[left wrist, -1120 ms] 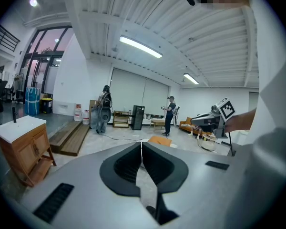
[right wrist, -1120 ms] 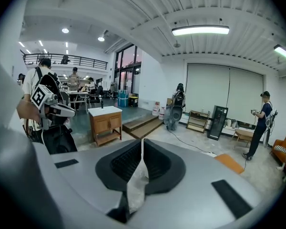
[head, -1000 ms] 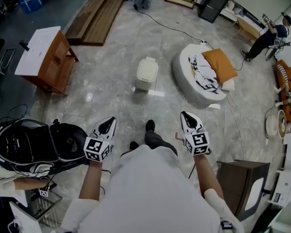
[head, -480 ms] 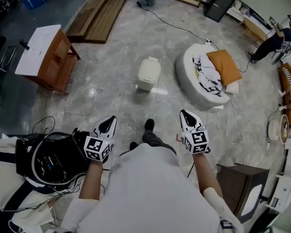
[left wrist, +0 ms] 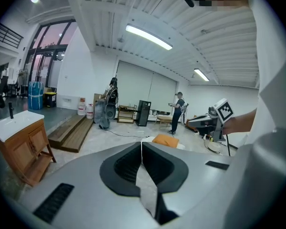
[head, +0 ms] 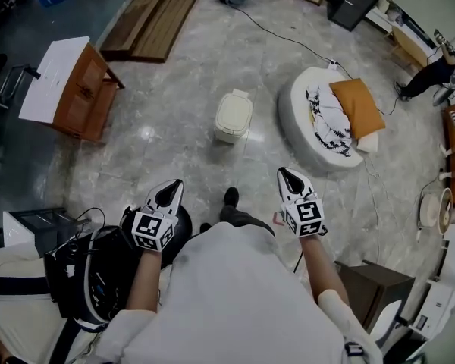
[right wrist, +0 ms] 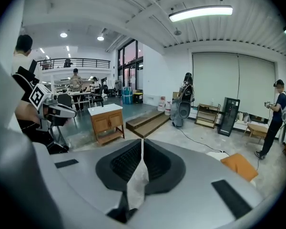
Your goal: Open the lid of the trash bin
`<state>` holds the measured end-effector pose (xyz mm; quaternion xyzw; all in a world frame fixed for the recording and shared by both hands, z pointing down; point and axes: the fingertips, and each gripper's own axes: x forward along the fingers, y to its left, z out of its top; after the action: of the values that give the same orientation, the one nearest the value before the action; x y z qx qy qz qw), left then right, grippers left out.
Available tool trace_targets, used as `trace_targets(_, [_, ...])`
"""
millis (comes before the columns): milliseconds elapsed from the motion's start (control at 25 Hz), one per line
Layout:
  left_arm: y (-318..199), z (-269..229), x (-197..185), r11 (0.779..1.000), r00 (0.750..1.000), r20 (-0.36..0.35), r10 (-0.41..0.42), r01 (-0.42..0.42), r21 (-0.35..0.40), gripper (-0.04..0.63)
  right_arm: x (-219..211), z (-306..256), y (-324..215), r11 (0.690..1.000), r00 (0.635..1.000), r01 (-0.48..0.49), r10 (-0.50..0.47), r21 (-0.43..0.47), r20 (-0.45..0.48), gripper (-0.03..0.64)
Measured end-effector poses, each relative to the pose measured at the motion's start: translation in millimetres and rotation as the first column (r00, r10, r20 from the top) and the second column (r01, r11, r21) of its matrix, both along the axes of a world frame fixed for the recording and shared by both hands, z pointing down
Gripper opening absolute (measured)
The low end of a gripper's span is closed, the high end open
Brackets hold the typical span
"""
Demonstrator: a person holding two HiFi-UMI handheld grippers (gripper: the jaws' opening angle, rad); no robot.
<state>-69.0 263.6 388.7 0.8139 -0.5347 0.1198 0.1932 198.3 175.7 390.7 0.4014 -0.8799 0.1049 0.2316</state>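
The grey marble floor [head: 174, 89] filled most of the head view. The round white bed [head: 288, 116] lay to the right of the trash bin [head: 233, 116]. It held an orange pillow [head: 356, 106] and a black-and-white patterned blanket [head: 327, 123]. Well to the left of the bin stood a wooden cabinet [head: 80, 97] with a white top, and beyond the bin to the left lay wooden steps [head: 148, 17].

The cream bin stood alone on the floor with its lid down, so its inside was hidden. Only the head view showed it.

Both tools were held well short of the bin, on the person's side of it. The left hand-held gripper [head: 169, 188] was on the near left and the right hand-held gripper [head: 287, 176] on the near right, with a dark shoe [head: 230, 197] between them.

The left gripper view showed that hand-held gripper's jaws pressed together at the tips with nothing between them. It also showed the other tool's marker cube [left wrist: 225, 110] and a standing person [left wrist: 179, 111] far off.

The right gripper view showed its jaws likewise closed and empty. Beyond them were the cabinet, the steps and the pillow, and people at a bench [right wrist: 83, 95] in the background, which the head view did not take in.
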Motion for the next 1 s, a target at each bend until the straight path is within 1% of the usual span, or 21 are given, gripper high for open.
trace_targets(360, [-57,16,6,0.998,0.998,0.008,-0.062,0.062,-0.033,0.018,10,18,-66,0.998,0.999,0.051,-0.051,-0.033,-0.007,0.035])
trace_targets(560, [-87,19,10,0.996,0.997,0.024,-0.073,0.074,-0.04,0.018,11,27,-99,0.995,0.997,0.082,-0.083,-0.051,-0.006,0.035])
trace_targets(720, [-103,22,13,0.995,0.996,0.032,-0.081,0.082,-0.048,0.018,10,34,-118,0.991,0.993,0.116,-0.117,-0.06,-0.015,0.035])
trace_targets(1000, [-112,31,15,0.994,0.996,0.041,-0.077,0.08,-0.08,0.018,2,43,-133,0.985,0.988,0.147,-0.149,-0.085,-0.023,0.035])
